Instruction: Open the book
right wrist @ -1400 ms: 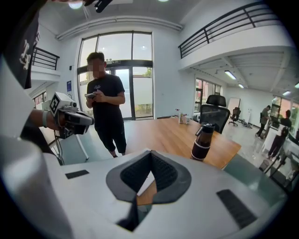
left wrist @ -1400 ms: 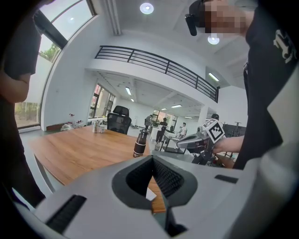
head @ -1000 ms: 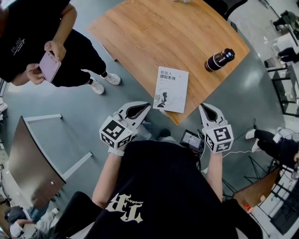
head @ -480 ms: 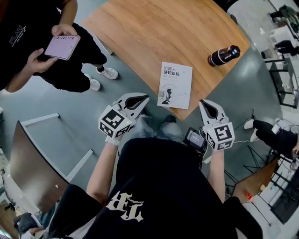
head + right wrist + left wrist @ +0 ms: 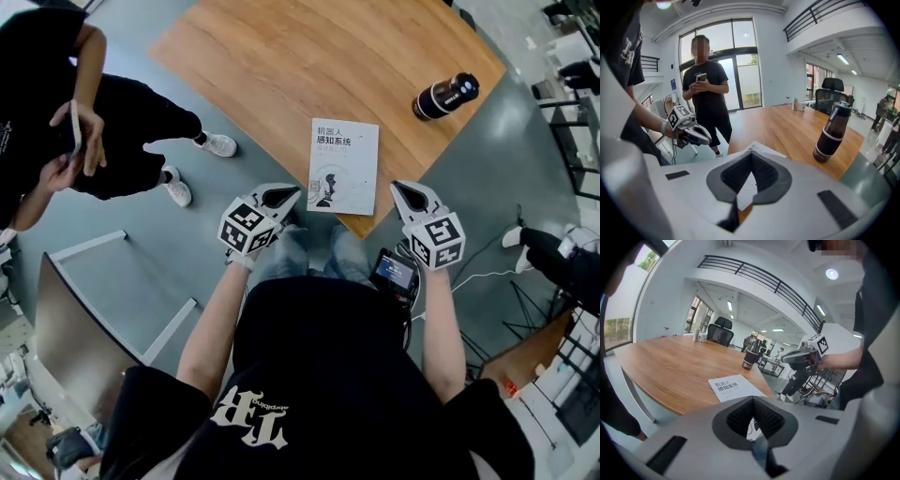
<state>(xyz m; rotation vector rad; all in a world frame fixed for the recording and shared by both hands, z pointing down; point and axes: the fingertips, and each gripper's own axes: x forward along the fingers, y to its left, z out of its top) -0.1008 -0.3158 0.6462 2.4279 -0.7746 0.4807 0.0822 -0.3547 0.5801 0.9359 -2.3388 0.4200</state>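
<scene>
A thin white closed book (image 5: 343,165) lies flat at the near corner of the brown wooden bench (image 5: 281,56). The left claw (image 5: 284,195) hangs near the book's left and the right claw (image 5: 400,188) near its right. Both have their jaws pressed together on nothing. A dark cylindrical bottle (image 5: 443,96) stands far right.

A dark bottle (image 5: 444,97) stands on the wooden table (image 5: 281,66).

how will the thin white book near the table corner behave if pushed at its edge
The thin white book looks soft-covered, so probably light and bendy. Flat on the smooth wooden table, it would likely slide rather than open. It lies near the corner, so a sideways push might send it off.
</scene>
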